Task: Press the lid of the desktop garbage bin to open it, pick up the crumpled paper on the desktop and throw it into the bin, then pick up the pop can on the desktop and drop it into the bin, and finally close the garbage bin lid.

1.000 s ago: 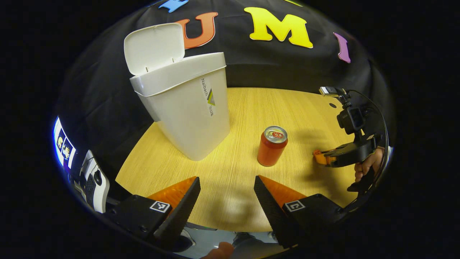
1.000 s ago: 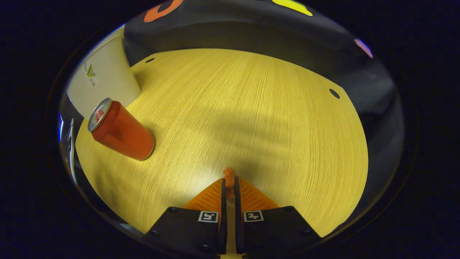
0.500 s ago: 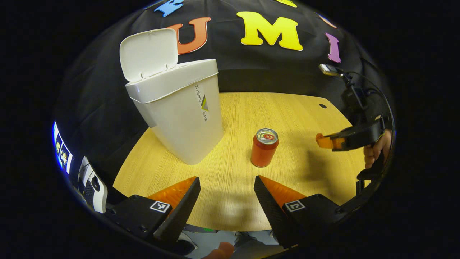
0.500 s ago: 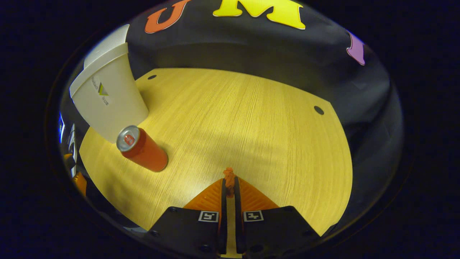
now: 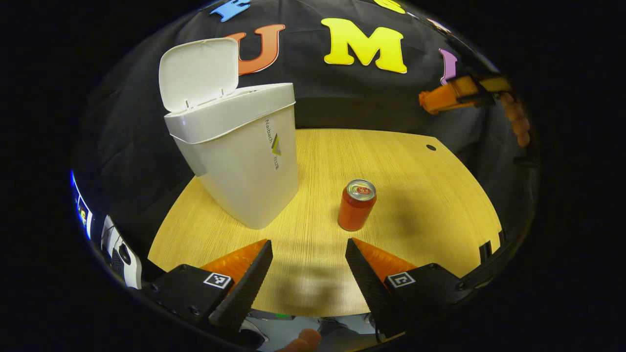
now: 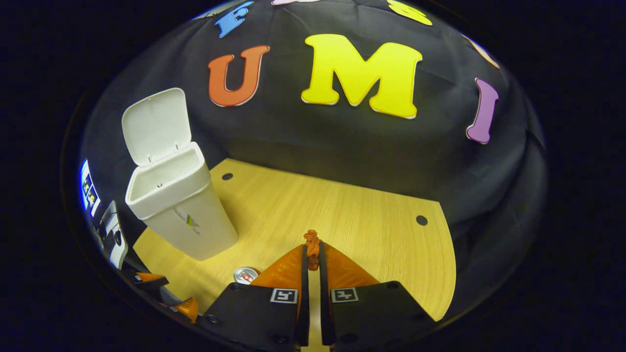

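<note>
Crumpled paper (image 6: 311,242): a small wad, being pinched at the tips of the right gripper (image 6: 312,254), whose fingers are pressing together on it, raised well above the wooden desktop (image 6: 352,215).

Garbage bin (image 6: 178,215): white, standing far left of those fingers, its lid (image 6: 156,124) standing upright, open.

Pop can (image 5: 356,205): standing upright just ahead of the left gripper (image 5: 308,264), slightly right of the gap between its fingers, with the bin ahead to their left.

Left gripper: fingers spread wide, gripping nothing, hovering over the desktop's near edge.
</note>
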Tool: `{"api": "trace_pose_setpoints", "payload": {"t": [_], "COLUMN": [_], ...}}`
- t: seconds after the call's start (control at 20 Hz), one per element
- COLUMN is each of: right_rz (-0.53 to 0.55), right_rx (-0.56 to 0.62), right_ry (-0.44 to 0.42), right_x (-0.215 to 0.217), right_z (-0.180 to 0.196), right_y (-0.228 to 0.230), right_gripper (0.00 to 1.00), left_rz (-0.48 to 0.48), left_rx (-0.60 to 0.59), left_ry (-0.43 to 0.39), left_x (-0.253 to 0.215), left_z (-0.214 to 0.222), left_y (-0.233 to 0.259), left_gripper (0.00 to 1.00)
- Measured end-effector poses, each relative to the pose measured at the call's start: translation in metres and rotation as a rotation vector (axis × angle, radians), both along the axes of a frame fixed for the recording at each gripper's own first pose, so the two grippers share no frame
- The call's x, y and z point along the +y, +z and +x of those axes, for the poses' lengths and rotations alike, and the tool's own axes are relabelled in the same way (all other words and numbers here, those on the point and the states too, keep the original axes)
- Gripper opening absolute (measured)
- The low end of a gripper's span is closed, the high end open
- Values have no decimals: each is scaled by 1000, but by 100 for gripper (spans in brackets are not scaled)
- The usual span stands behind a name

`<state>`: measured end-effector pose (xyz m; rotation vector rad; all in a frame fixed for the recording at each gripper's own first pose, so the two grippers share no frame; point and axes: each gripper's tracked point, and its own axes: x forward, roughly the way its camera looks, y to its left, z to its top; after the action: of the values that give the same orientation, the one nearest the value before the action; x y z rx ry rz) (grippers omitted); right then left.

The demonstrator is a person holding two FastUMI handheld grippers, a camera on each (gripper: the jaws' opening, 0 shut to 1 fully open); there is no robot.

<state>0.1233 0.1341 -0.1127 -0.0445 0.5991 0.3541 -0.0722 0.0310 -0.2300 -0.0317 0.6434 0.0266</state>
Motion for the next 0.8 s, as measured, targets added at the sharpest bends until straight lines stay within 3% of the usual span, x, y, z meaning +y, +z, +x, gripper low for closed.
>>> {"api": "trace_pose_setpoints", "payload": {"t": [0.2, 0.45, 0.8], "right_rz": [51, 97, 131], "right_rx": [-131, -207, -210], "right_ry": [75, 170, 324], "right_x": [53, 137, 266], "right_z": [15, 21, 9], "right_y": [61, 108, 115], "right_gripper": [8, 10, 10], "left_rz": [-18, -29, -8], "left_rx": [-12, -38, -23], "left_ry": [4, 16, 27], "left_x": [14, 43, 85], "left_z": [-2, -7, -7], "left_y": [3, 8, 1], "left_gripper": [99, 100, 100]}}
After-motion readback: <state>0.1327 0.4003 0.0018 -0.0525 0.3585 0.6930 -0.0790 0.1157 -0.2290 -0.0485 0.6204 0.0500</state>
